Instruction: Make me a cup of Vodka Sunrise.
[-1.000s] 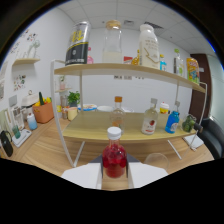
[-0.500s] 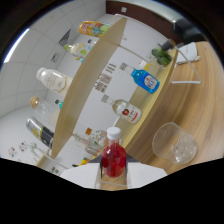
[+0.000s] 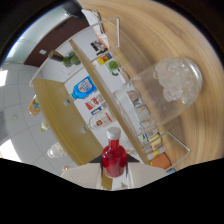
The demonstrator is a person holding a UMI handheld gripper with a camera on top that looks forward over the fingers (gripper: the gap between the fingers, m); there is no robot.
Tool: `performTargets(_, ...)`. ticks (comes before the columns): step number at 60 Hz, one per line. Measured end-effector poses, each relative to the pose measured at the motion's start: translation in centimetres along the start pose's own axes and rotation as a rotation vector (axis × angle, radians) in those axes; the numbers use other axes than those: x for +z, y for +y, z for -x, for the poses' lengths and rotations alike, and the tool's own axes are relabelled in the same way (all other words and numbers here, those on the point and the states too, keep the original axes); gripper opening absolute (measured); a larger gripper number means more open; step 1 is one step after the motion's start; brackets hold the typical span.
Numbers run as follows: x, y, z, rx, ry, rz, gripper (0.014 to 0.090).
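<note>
Jaws of the gripper (image 3: 114,175) are clamped on a small bottle of red liquid (image 3: 114,159), one finger at each side of its body, its white cap pointing straight ahead along the fingers. Across most of the view beyond them runs the wooden table (image 3: 200,60), rolled steeply over, with the two-tier shelf (image 3: 65,115) of bottles and cartons slanting behind. Ahead of the jaws and off to their right stands the clear glass (image 3: 165,95), packed with ice cubes (image 3: 175,80). The bottle's long axis lies along the fingers, and its cap sits well short of the rim, so the pour, I judge, needs the neck carried forward and rightward over the ice. Against the half-second-earlier view the roll has deepened and the glass looms larger and nearer the cap.
</note>
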Motion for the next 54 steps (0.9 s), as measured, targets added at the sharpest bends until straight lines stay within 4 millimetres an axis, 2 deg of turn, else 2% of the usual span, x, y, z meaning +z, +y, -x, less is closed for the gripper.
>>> performTargets(10, -0.2, -0.4, 0.7, 0.116, -0.055, -0.010, 0.0339)
performTargets(19, 0.0, 0.2, 0.6, -0.041, -0.001, -0.007, 0.0340)
performTargets(24, 0.0, 1.1, 1.2, -0.273, 0.050, 0.003, 0.0339)
performTargets(38, 0.7, 5.9, 2.4, -1.266, 0.183, 0.028, 0.0341)
performTargets(42, 0.8, 6.5, 1.0, -1.457, 0.223, 0.025, 0.0342)
performTargets(45, 0.8, 6.7, -0.8, -1.572, 0.257, 0.036, 0.0341)
performTargets(49, 0.9, 6.6, -4.1, -1.718, 0.318, 0.068, 0.0341)
performTargets(54, 0.7, 6.1, -9.6, -1.834, 0.408, 0.163, 0.0341)
